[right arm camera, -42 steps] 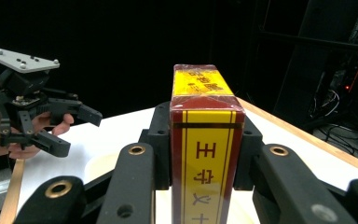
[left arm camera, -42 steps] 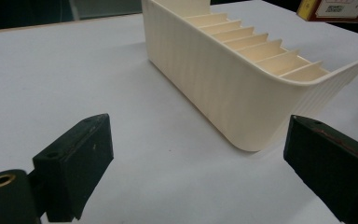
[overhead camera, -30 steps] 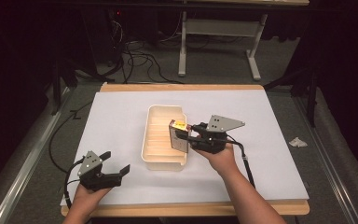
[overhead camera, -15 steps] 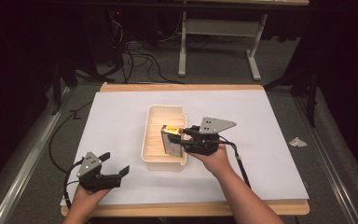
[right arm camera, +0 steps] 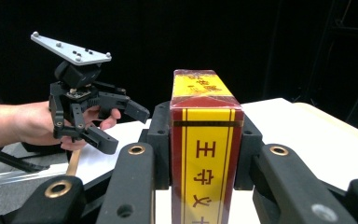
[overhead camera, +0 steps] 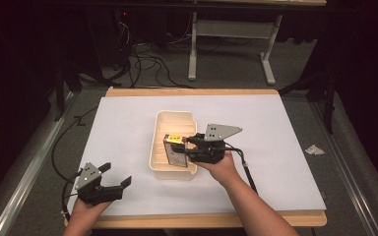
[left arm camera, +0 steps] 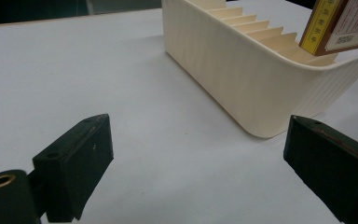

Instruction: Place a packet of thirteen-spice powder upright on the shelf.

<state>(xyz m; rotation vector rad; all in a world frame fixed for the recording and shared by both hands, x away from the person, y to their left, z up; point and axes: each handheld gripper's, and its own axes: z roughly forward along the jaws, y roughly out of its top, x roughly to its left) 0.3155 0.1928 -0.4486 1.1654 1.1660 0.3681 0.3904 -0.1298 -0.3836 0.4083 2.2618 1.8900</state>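
- Right tongs [overhead camera: 181, 146] are pinching the box [overhead camera: 173, 149], a red and yellow carton with printed characters; in the right gripper view the pads clamp both its flat sides [right arm camera: 206, 154].
- Box sits over the near end of the cream slotted tray [overhead camera: 158, 129], lower end down among the ribs, tilted in the left gripper view [left arm camera: 340, 25].
- Left tongs [overhead camera: 114, 181] are spread, nothing between them, parked on the worktop [overhead camera: 285, 128] near the front left corner, well apart from the tray.
- Risk: tilted box catches a rib instead of dropping into a slot; pushing then jams it or wedges it crooked.
- Risk: nothing steadies the tray. It looks light, so a sideways shove from the box could skate it across the white sheet.
- Risk: releasing while tilted lets the box flop over the ribs or against the tray wall.
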